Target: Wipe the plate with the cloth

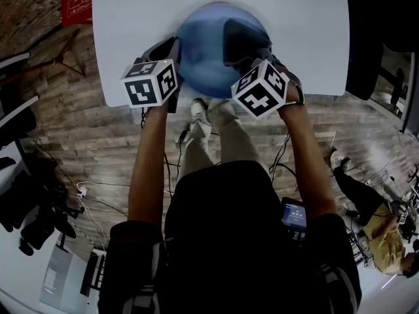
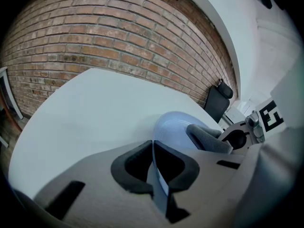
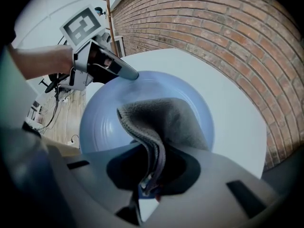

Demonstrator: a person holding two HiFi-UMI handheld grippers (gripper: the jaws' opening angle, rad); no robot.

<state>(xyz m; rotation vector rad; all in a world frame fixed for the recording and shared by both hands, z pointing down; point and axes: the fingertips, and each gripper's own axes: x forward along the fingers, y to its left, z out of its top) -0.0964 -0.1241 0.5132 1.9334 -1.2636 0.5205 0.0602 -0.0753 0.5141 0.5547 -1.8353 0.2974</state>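
A light blue plate (image 1: 209,51) rests near the front edge of the white table (image 1: 131,25). My left gripper (image 2: 154,172) is shut on the plate's left rim (image 2: 159,182), which runs edge-on between its pads. My right gripper (image 3: 149,186) is shut on a folded grey cloth (image 3: 164,122) that lies spread on the plate's inside (image 3: 104,122). In the head view the cloth (image 1: 239,38) covers the plate's right part, with the right gripper (image 1: 262,57) just over it. The left gripper's tip (image 3: 128,73) shows at the plate's far rim in the right gripper view.
A brick wall (image 2: 104,37) stands behind the table. A black chair (image 2: 218,101) is beyond the table's far end. Wooden floor with cables (image 1: 91,195) lies below the table edge, and a seated person (image 1: 380,234) is at the lower right.
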